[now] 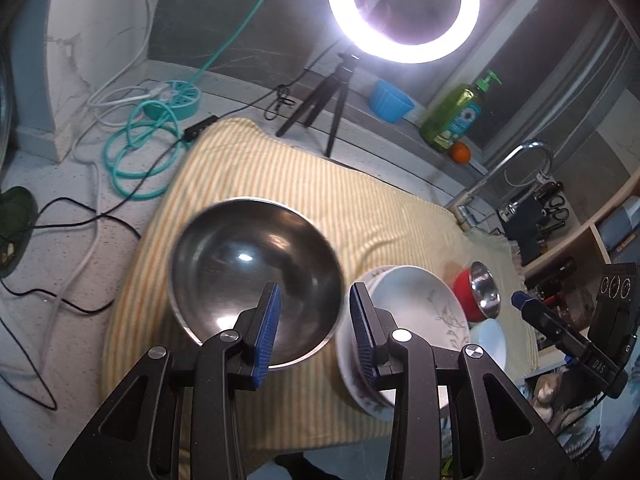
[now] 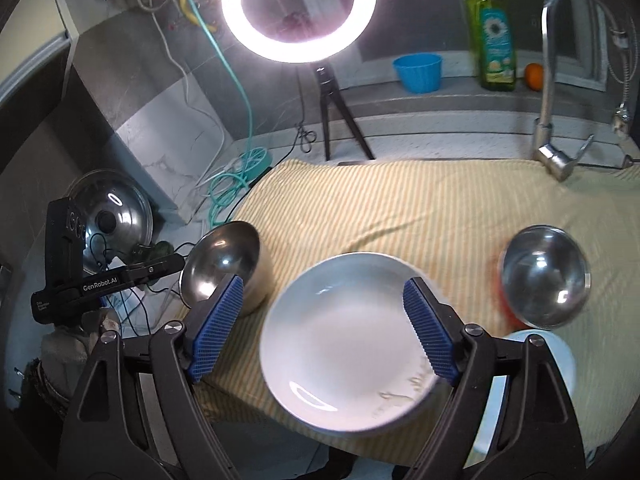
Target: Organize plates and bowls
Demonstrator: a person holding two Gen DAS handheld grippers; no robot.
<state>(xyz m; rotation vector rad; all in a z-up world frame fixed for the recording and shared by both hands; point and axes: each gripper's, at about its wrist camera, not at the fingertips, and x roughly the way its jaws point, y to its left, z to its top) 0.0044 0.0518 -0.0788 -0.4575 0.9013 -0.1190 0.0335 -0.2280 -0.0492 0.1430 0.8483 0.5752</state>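
A large steel bowl (image 1: 256, 276) stands upright on the striped cloth (image 1: 280, 176). My left gripper (image 1: 316, 332) hovers over the bowl's near right rim, open, with a narrow gap and nothing pressed between the pads. To its right lies a stack of white plates (image 1: 416, 308), topped by a white plate (image 2: 348, 344). My right gripper (image 2: 324, 328) hangs open wide above that plate; its right pad overlaps the plate's edge and its left pad is well off it. A red bowl with a steel lining (image 2: 546, 276) and a small white bowl (image 2: 536, 356) sit further right.
A ring light on a tripod (image 2: 298, 8) stands behind the cloth, with a blue cup (image 2: 418, 72), a green soap bottle (image 2: 494, 40) and an orange (image 2: 534, 76) on the ledge. A faucet (image 2: 552, 80) rises at the back right. Cables (image 1: 140, 152) and a pot lid (image 2: 108, 216) lie left.
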